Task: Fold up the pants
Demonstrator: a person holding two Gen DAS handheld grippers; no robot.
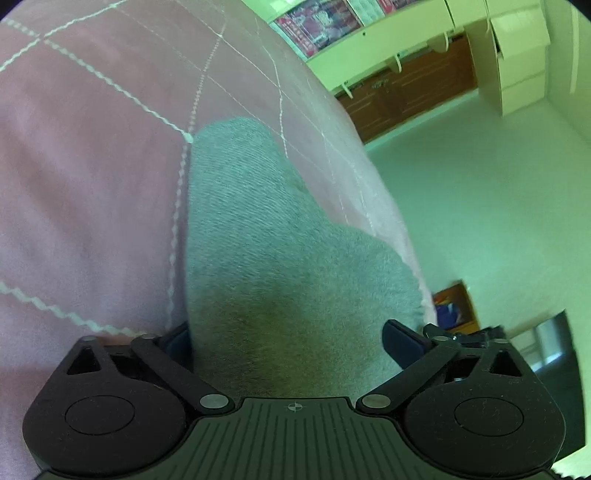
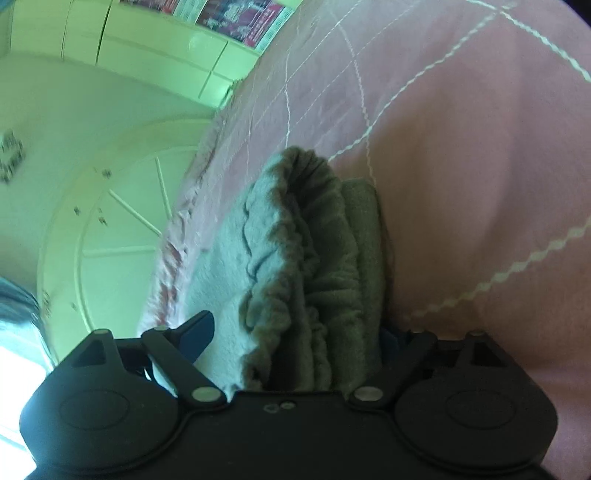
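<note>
The pants (image 1: pixel 266 236), made of grey fleece-like fabric, are lying on a pink quilted bedspread (image 1: pixel 92 192) stitched with white wavy lines in a diamond grid. In the left wrist view, a smooth flat panel of the fabric is running away from the camera and narrowing to a rounded end on the quilt. In the right wrist view, the pants (image 2: pixel 314 258) are presenting a gathered, puckered band (apparently the elastic waist), with several layers standing on edge beside one another and a paler flat layer spreading to the left.

The left gripper (image 1: pixel 295 341) is sitting with its jaws spread wide. The fabric is filling the whole gap between the two dark blue pads (image 1: pixel 400 345), and the jaws are not squeezing the cloth together; whether the pads are touching it cannot be determined.

The right gripper (image 2: pixel 295 338) is likewise spread wide. The bunched layers are passing between its fingers; its left pad (image 2: pixel 197 334) is showing clear of the cloth, and the right pad is mostly hidden behind the fabric edge. A firm grip cannot be confirmed.

Beyond the bedspread edge, pale green-tinted cabinets (image 2: pixel 147 48) and a wall are appearing, with a row of red printed posters (image 1: pixel 321 22) above them.
</note>
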